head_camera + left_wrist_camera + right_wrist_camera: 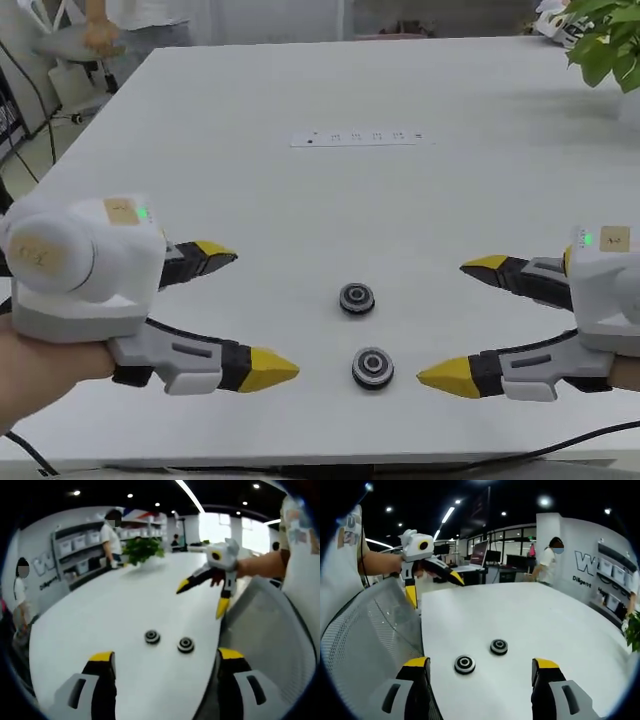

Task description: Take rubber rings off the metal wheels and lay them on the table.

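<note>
On white table (400, 200), nearest: near wheel (372, 367), flat, midway between lower tips of left gripper (265, 312) and right gripper (441, 321) (both spread wide, pinching nothing). Just beyond: far wheel (357, 298), untouched. Two wheels, two grippers. Farther: one paper strip (355, 138).

Open table (250, 200) all round near wheel (372, 367) and far wheel (357, 298); narrow gap between. White strip (355, 138) well beyond.

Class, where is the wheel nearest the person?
Head view: the nearer wheel lies on the table between the left hand-held gripper and right hand-held gripper, just below the other wheel.
</note>
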`<state>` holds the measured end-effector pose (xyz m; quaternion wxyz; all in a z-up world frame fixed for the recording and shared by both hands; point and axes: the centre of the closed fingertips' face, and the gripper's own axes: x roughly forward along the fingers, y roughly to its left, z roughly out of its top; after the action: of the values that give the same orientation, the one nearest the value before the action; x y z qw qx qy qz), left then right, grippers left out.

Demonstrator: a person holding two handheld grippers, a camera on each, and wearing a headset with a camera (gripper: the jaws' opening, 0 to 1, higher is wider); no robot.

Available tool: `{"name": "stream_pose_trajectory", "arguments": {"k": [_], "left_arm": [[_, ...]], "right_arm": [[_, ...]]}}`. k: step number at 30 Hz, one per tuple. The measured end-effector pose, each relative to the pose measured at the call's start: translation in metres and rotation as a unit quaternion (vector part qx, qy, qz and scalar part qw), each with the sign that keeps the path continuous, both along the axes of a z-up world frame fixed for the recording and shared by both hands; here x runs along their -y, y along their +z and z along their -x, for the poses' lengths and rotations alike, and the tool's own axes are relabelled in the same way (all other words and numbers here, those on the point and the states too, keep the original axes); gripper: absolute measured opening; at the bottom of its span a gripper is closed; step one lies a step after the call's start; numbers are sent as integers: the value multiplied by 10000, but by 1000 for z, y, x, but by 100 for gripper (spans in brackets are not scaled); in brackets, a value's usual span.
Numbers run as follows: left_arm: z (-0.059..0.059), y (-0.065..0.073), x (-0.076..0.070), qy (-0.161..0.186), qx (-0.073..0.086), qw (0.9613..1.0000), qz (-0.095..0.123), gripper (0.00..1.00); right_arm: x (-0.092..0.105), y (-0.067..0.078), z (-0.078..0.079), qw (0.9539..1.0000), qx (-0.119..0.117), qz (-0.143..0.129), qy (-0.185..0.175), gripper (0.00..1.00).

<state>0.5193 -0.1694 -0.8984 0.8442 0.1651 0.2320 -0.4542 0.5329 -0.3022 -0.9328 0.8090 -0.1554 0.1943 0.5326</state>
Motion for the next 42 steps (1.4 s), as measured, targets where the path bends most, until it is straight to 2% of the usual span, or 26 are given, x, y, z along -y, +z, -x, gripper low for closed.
{"name": "stream_pose_trajectory", "arguments": {"k": [8,14,22,35,42], "left_arm": [[-6,-5,12,-163,-38,9999,44,79],[-8,-13,19,-333,-83,9994,-45,75],[-11,-21,32,-491,-142,9987,-45,70],[-10,-38,47,-722,-353,9967,-86,59],[-10,-49,51,-828,-468,9954,-123,53]], "right_arm": [[-1,-10,-2,10000,-39,20,69,79],[-1,-20,-4,9999,-95,41,91,76],[-4,-27,-2,9997,-208,11,121,71],[-17,-47,0,9981,-332,180,492,62],[-24,-55,2,9965,-398,247,697,53]]}}
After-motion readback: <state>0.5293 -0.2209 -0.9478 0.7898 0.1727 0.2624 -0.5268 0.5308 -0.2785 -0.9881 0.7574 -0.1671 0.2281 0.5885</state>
